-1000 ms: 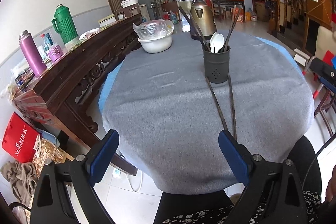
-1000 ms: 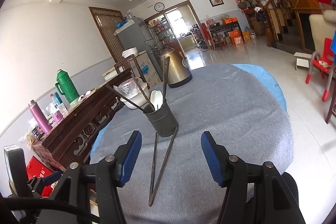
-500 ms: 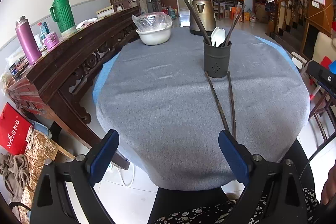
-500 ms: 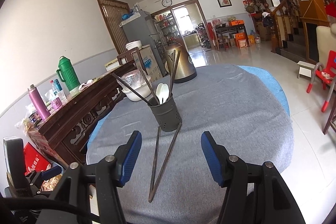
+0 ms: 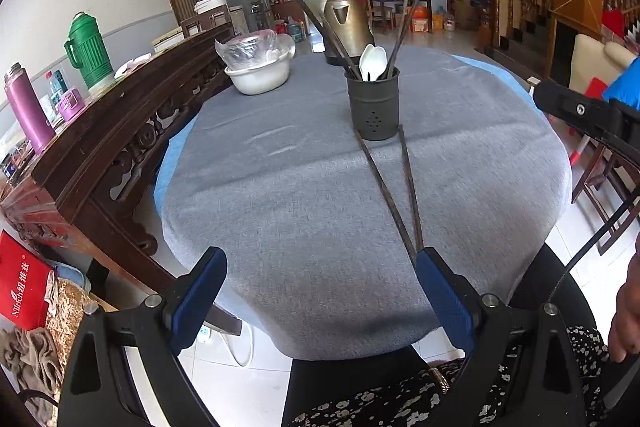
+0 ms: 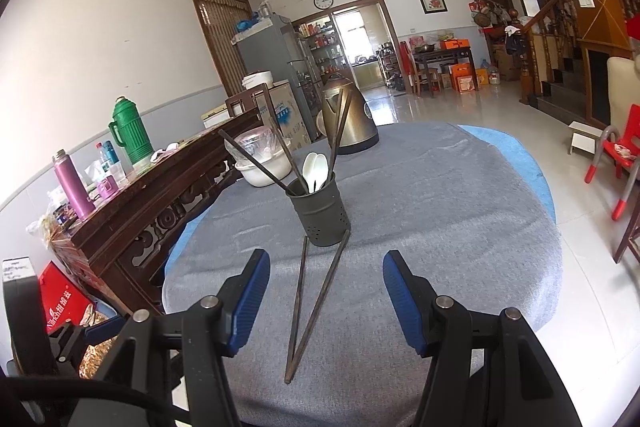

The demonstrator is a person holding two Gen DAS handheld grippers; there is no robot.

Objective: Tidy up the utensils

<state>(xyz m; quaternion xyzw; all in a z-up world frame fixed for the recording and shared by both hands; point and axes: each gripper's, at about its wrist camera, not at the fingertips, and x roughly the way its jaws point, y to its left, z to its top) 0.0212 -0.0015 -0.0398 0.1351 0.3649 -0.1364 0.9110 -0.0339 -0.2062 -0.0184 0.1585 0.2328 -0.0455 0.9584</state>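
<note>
A dark metal utensil holder point(image 5: 373, 105) stands on the grey-clothed round table point(image 5: 280, 195); it also shows in the right wrist view point(image 6: 320, 215). It holds white spoons point(image 5: 372, 57) and several dark chopsticks. Two dark chopsticks point(image 5: 396, 195) lie on the cloth in a V, from the holder toward the near edge; they also show in the right wrist view point(image 6: 316, 303). My left gripper point(image 5: 320, 291) is open and empty above the near table edge, its right finger beside the chopstick tips. My right gripper point(image 6: 326, 297) is open and empty, held over the lying chopsticks.
A white bowl covered with plastic point(image 5: 258, 69) and a brass kettle point(image 5: 346, 23) stand at the table's far side. A dark carved sideboard point(image 5: 100, 155) with a green thermos point(image 5: 86, 49) and a purple flask point(image 5: 26, 111) runs along the left. Red chairs point(image 6: 616, 163) stand at the right.
Both grippers stay open. The left view has tilted and shifted slightly between frames; the right view has tilted down a little toward the table. The chopsticks and holder have not moved.
</note>
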